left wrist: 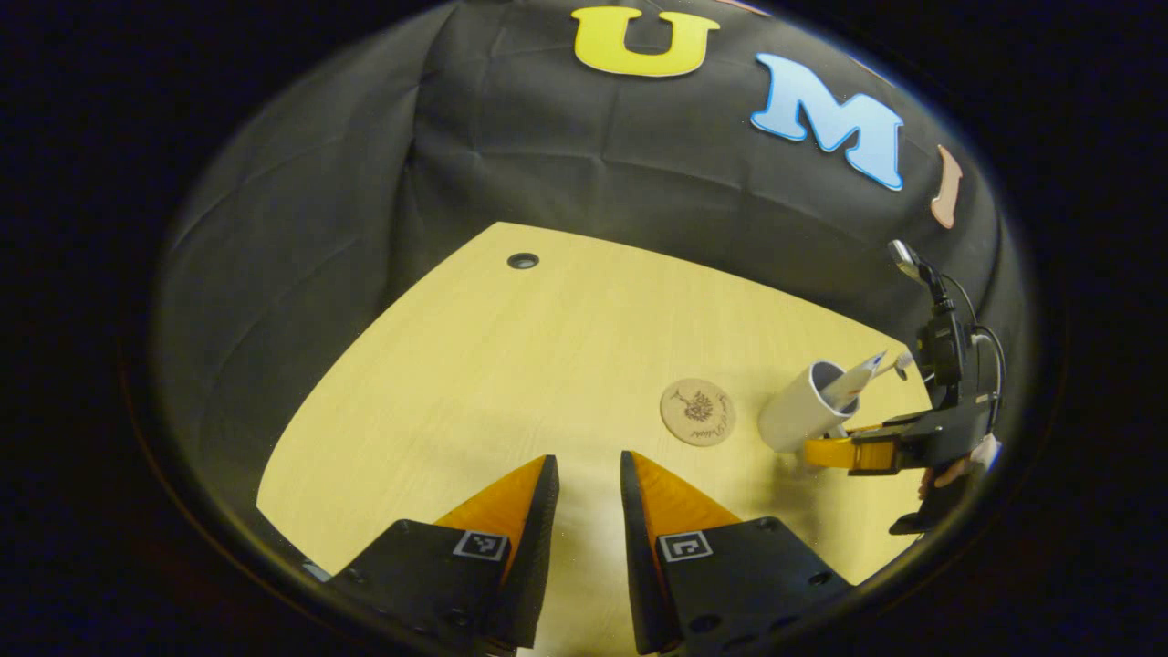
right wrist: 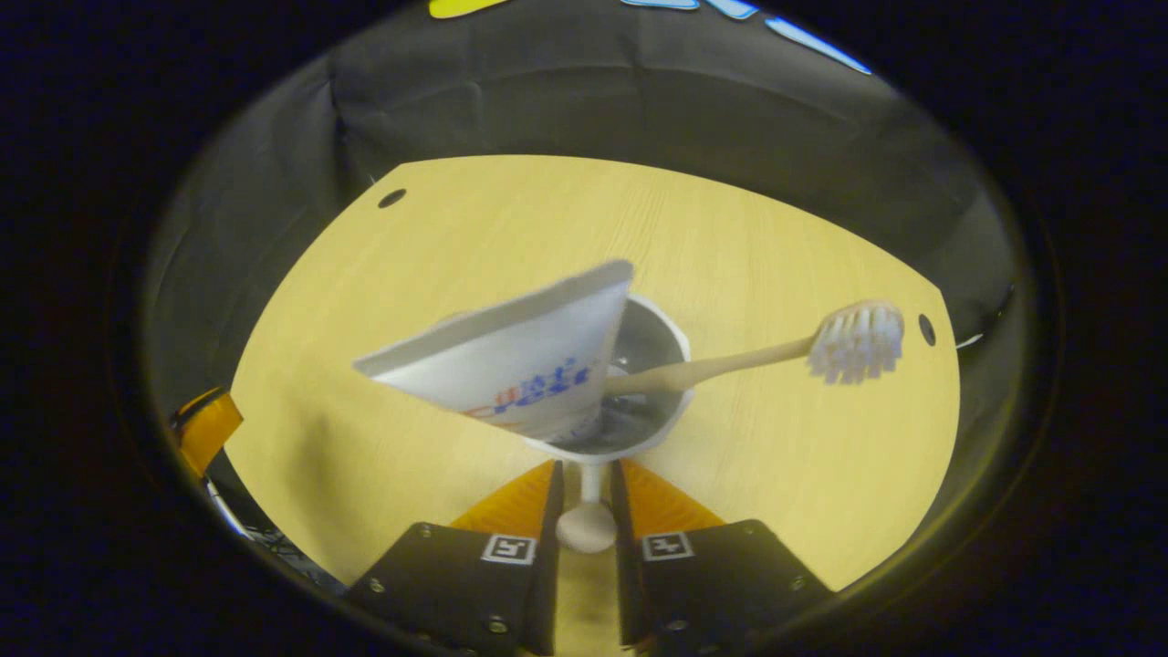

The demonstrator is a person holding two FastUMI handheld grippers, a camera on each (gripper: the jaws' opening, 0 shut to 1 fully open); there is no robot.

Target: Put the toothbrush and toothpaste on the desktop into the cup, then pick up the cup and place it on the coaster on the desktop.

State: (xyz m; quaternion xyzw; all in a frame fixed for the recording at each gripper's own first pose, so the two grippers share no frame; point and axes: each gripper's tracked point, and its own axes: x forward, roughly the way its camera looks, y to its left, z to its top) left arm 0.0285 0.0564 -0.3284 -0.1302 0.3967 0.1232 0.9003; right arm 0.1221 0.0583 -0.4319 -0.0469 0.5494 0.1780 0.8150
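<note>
Right gripper view: right gripper (right wrist: 584,488) clamped on white cup (right wrist: 671,342) handle w/ wooden toothbrush (right wrist: 730,363), flat toothpaste (right wrist: 520,360) tube.

Ahead of the left gripper's camera, a pale wood-grain desktop (left wrist: 547,365) is spreading out toward the back, its surface catching soft overhead light and glowing warm yellow. A small round cable hole (left wrist: 523,261) is sitting near the far corner. Beyond the desk's far edge, creased black cloth (left wrist: 511,137) is hanging as the booth's wall, its fold lines showing as a faint grid. From the right gripper's camera, the same desktop is running forward to a rounded far edge, with one hole (right wrist: 392,198) up at the far left and another (right wrist: 926,329) out at the right edge. Dark cloth is wrapping round behind.
</note>
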